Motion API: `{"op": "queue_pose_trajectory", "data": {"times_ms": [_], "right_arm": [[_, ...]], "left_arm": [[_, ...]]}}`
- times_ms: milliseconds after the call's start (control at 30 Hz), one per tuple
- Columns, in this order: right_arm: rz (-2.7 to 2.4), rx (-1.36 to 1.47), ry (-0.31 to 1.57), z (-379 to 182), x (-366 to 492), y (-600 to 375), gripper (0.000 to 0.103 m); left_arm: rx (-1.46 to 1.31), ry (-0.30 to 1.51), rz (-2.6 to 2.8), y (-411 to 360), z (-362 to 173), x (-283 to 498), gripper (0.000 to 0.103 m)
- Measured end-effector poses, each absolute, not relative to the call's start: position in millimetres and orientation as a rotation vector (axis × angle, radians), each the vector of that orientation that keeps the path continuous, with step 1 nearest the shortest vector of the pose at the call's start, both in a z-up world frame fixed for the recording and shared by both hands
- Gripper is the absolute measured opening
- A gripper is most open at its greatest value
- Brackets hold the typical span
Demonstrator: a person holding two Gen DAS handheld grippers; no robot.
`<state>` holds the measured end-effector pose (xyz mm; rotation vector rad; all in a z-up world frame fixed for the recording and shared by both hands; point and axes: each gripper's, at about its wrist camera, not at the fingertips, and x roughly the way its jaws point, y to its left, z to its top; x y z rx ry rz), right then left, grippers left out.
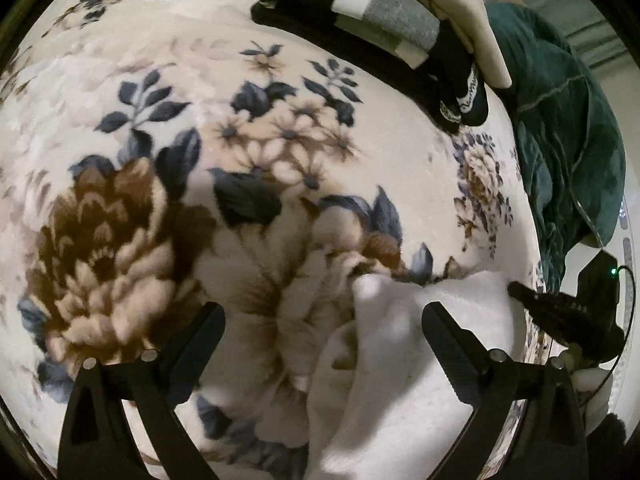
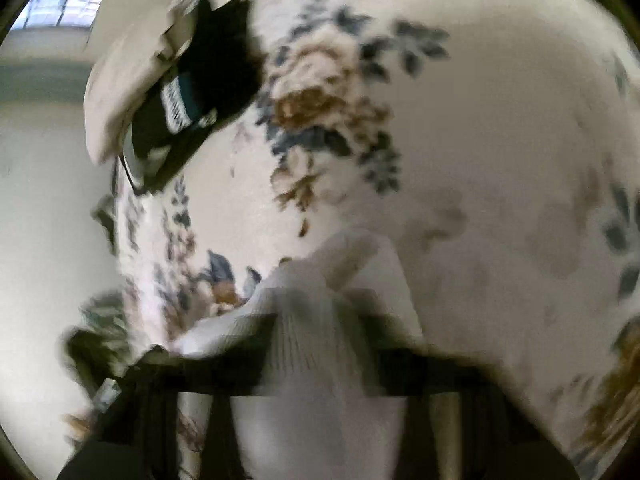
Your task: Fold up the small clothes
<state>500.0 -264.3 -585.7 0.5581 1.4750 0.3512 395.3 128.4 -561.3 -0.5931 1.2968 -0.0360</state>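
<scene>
A small white ribbed garment (image 1: pixel 400 360) lies crumpled on a floral blanket (image 1: pixel 160 160). My left gripper (image 1: pixel 324 308) hovers over it, open wide, one finger (image 1: pixel 200 332) above the blanket and the other (image 1: pixel 452 336) above the white cloth, pressing on nothing. At the right of the left wrist view, my right gripper (image 1: pixel 518 290) pinches the garment's far edge. The right wrist view is blurred: the white garment (image 2: pixel 312 320) bunches up between the closed jaws of my right gripper (image 2: pixel 316 324).
A stack of folded clothes (image 1: pixel 384 20), black, grey-and-white and cream, sits at the far side of the blanket, and shows again as folded clothes (image 2: pixel 192 100). A dark green garment (image 1: pixel 560 140) lies heaped at the bed's right edge. A pale floor (image 2: pixel 40 240) lies beyond.
</scene>
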Motion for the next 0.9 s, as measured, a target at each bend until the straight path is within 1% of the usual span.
{"op": "queue_pose_trajectory", "data": {"times_ms": [100, 167, 200, 233, 300, 400, 500, 600, 667, 733, 833, 867, 900], "right_arm": [[0.262, 0.532, 1.410, -576.1, 502.8, -269.9, 0.004], [0.172, 0.558, 1.368, -572.3, 504.1, -285.5, 0.004], [0.146, 0.571, 1.366, -573.3, 504.0, -290.5, 0.004], [0.150, 0.585, 1.382, -576.0, 504.0, -291.4, 0.004], [0.164, 0.565, 1.399, -578.6, 501.6, -285.7, 0.004], [0.186, 0.518, 1.410, -576.4, 498.7, -276.3, 0.004], [0.163, 0.527, 1.374, -567.4, 496.3, -282.9, 0.004], [0.108, 0.518, 1.343, -565.1, 497.4, -291.5, 0.004], [0.070, 0.515, 1.361, -573.9, 500.2, -295.2, 0.004], [0.067, 0.504, 1.403, -588.9, 503.0, -293.2, 0.004], [0.146, 0.477, 1.465, -603.5, 507.7, -280.4, 0.004], [0.180, 0.499, 1.483, -605.6, 509.0, -279.3, 0.005], [0.214, 0.533, 1.497, -605.2, 508.7, -281.0, 0.007]], "left_arm": [[-0.628, 1.338, -0.059, 123.6, -569.7, 401.8, 0.101], [-0.709, 1.374, -0.084, 122.7, -578.5, 406.3, 0.100], [-0.767, 1.397, -0.122, 120.7, -584.8, 409.6, 0.099], [-0.807, 1.406, -0.157, 118.4, -588.6, 412.4, 0.093], [-0.831, 1.393, -0.213, 111.1, -586.7, 417.4, 0.018], [-0.730, 1.317, -0.252, 99.6, -560.5, 420.5, 0.018], [-0.693, 1.260, -0.264, 97.2, -545.6, 418.0, 0.018], [-0.712, 1.280, -0.195, 105.9, -567.2, 419.9, 0.018], [-0.763, 1.312, -0.154, 114.2, -586.9, 421.5, 0.018], [-0.830, 1.329, -0.168, 118.1, -595.5, 423.1, 0.018], [-0.880, 1.343, -0.203, 123.0, -590.6, 421.7, 0.026], [-0.896, 1.345, -0.213, 125.3, -587.9, 420.3, 0.033], [-0.902, 1.349, -0.216, 127.9, -584.4, 417.6, 0.048]]}}
